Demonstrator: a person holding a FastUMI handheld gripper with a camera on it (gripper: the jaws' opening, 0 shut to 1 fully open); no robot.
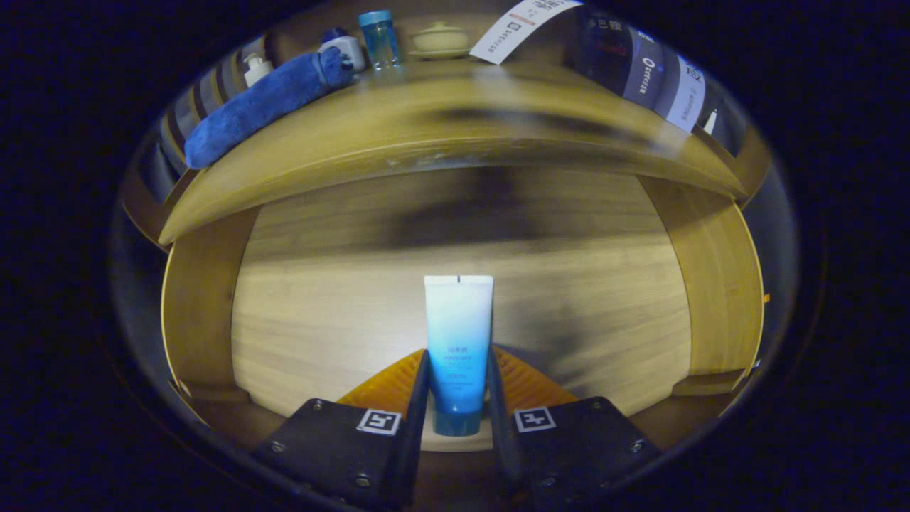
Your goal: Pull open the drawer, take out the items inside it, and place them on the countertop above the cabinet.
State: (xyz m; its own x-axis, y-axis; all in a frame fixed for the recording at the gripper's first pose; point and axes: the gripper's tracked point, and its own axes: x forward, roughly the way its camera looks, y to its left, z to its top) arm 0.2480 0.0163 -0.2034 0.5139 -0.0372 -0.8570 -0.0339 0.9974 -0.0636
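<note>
dim booth, wood cabinet, dark striped wall

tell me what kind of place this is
Probably a mock bathroom cabinet in a test booth: a wooden open drawer, toiletries and a rolled blue towel on the countertop, and a tube clamped in the gripper.

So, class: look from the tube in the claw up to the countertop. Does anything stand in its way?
The claw is shut on the tube inside the open drawer. Nothing visible stands between the tube and the countertop above. The rolled blue towel, bottles and lidded dish sit along its far side.
</note>
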